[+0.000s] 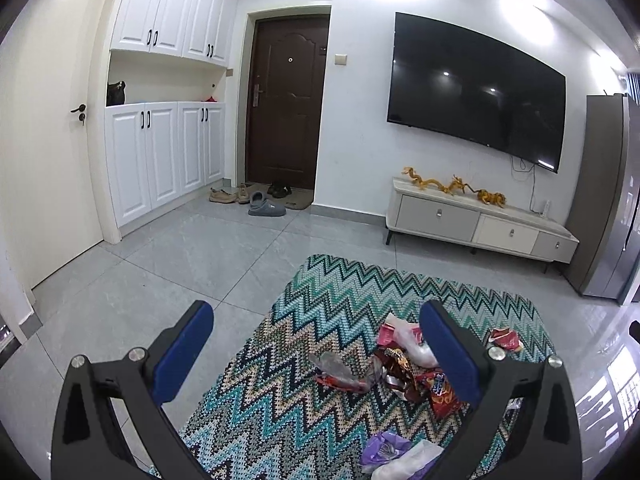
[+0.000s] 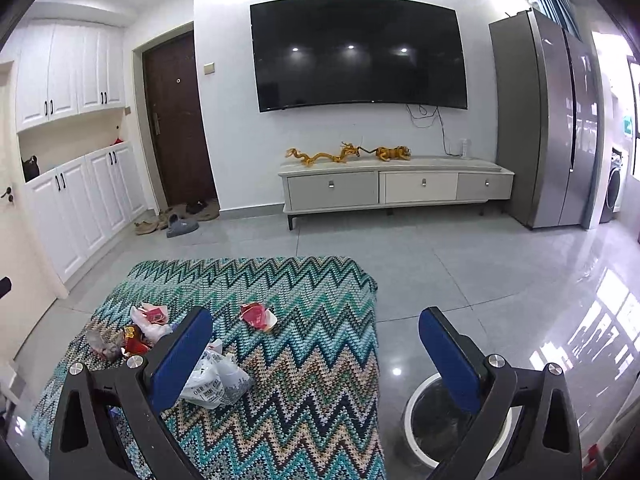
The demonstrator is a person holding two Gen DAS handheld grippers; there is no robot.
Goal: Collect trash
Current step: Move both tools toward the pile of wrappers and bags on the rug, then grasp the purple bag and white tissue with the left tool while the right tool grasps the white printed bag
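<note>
Zigzag-cloth bench (image 2: 304,360) carries scattered wrappers (image 1: 404,368); both tools, left tool (image 1: 316,354) and right tool (image 2: 316,354), gape empty. Approach step: next, pinch one wrapper, then carry it to the bin (image 2: 416,408) beside the bench.

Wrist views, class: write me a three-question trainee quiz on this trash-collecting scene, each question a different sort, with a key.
1. True or false: the left gripper is shut on a wrapper.
2. Where does the trash bin stand? A) on the zigzag cloth; B) on the floor beside it; C) on the TV cabinet.
3. Fill in: the red wrapper lying apart from the wrapper pile rests on the ____.

Key: 1 false, both grippers (right gripper) are open and empty; 2 B; 3 zigzag cloth.
</note>
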